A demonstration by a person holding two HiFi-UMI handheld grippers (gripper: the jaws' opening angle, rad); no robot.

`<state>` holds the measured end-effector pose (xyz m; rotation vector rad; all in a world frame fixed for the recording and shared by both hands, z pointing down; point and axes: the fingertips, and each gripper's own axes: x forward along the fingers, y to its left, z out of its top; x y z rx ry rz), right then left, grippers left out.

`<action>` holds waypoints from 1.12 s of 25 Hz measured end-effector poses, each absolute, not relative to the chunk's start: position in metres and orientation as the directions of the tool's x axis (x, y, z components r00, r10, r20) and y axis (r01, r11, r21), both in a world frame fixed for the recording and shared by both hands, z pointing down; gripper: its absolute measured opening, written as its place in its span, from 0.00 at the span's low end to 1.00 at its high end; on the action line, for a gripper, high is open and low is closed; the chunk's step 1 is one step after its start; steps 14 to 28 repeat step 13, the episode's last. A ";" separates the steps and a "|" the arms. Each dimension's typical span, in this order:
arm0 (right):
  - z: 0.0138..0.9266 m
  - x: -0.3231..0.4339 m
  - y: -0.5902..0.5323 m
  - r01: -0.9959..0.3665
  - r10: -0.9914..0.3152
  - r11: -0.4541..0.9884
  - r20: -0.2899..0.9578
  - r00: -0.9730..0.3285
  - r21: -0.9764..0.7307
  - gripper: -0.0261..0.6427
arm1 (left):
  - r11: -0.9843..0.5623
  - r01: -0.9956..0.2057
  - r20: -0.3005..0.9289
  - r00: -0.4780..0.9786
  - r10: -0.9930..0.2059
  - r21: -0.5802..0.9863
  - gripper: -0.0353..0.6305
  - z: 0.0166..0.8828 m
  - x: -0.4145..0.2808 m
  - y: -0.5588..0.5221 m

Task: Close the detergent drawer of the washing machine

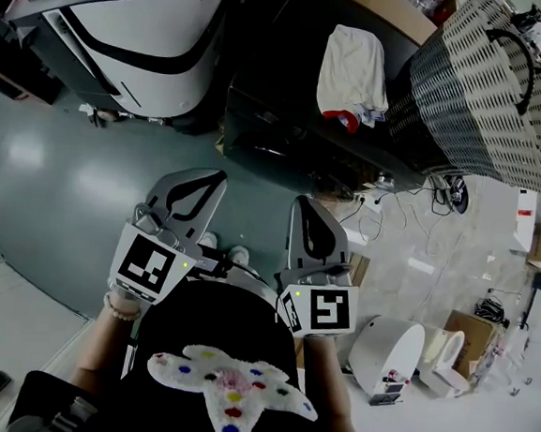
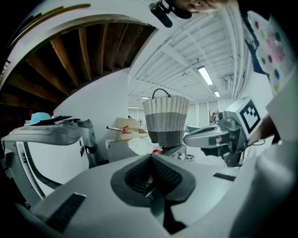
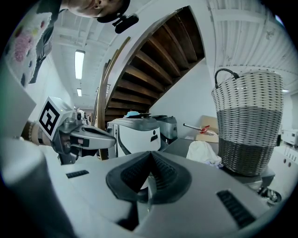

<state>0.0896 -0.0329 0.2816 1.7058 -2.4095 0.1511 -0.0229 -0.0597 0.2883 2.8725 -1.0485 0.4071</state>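
Quick update from my end; both grippers are held out in front of the person's chest, side by side and close to each other, touching nothing. The left gripper (image 1: 215, 179) has its jaws clenched tight with nothing between them; in the left gripper view the ribbed pads (image 2: 137, 176) meet right down the middle. Same deal on the right gripper (image 1: 303, 204); jaws clamped on empty air, pads (image 3: 163, 174) pressed together.

The washing machine (image 1: 146, 30), or what I take for it, is a white body with a dark lid; in the head view it sits at about 11 o'clock from the grippers, well apart from both. The right gripper view has it dead ahead past the jaws. I honestly can't pick out the detergent drawer in any view, so I can't tell whether it's in or out.

Straight ahead at 12 o'clock is a dark bench (image 1: 278, 131); a white cloth (image 1: 354, 67) with a red bit at its edge lies on top of it. A big two-tone wicker basket (image 1: 489, 88) stands just beside the cloth, over at 2 o'clock; a cardboard box (image 1: 387, 9) sits behind them at 1 o'clock. Grey-green floor (image 1: 40, 162) runs off at 9 o'clock; loose cables (image 1: 412, 209) lie on the paler floor at 3 o'clock.
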 end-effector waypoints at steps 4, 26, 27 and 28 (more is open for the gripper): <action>0.283 0.089 -0.034 -0.941 -0.922 0.337 0.210 -0.325 0.023 0.05 | -0.768 -0.639 0.267 0.735 -0.623 -0.035 0.07 0.290 -0.022 -0.060; 0.286 0.089 -0.035 -0.939 -0.917 0.342 0.223 -0.329 0.021 0.05 | -0.766 -0.642 0.268 0.733 -0.625 -0.030 0.07 0.290 -0.022 -0.064; 0.286 0.089 -0.035 -0.939 -0.917 0.342 0.223 -0.329 0.021 0.05 | -0.766 -0.642 0.268 0.733 -0.625 -0.030 0.07 0.290 -0.022 -0.064; 0.286 0.089 -0.035 -0.939 -0.917 0.342 0.223 -0.329 0.021 0.05 | -0.766 -0.642 0.268 0.733 -0.625 -0.030 0.07 0.290 -0.022 -0.064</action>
